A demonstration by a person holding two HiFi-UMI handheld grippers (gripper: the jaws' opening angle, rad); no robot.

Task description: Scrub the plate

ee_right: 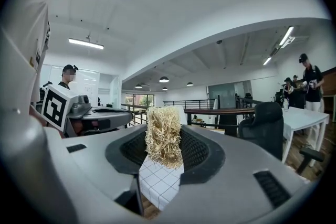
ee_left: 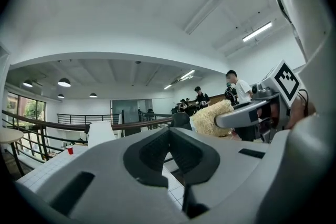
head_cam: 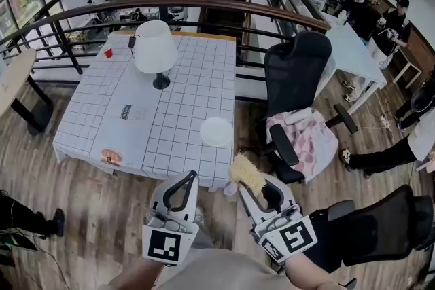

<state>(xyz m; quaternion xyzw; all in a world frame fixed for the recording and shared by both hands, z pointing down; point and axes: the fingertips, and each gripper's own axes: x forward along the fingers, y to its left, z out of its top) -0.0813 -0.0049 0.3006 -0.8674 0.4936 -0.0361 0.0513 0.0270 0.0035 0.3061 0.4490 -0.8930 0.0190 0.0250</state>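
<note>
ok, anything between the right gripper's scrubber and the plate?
Nothing but bare gridded tablecloth, per the head view, between the scrubber in the right gripper and the plate.

White lamp [head_cam: 154, 45] on gridded table [head_cam: 95, 105] — red cup [head_cam: 107, 52] far corner — black chair [head_cam: 299, 68] beside.

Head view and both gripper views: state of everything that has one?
left gripper: shut, empty.
right gripper: shut on scrubber.
plate: flat on table, both grippers clear of it.
lamp: upright on table.
red cup: upright, far table corner.
</note>
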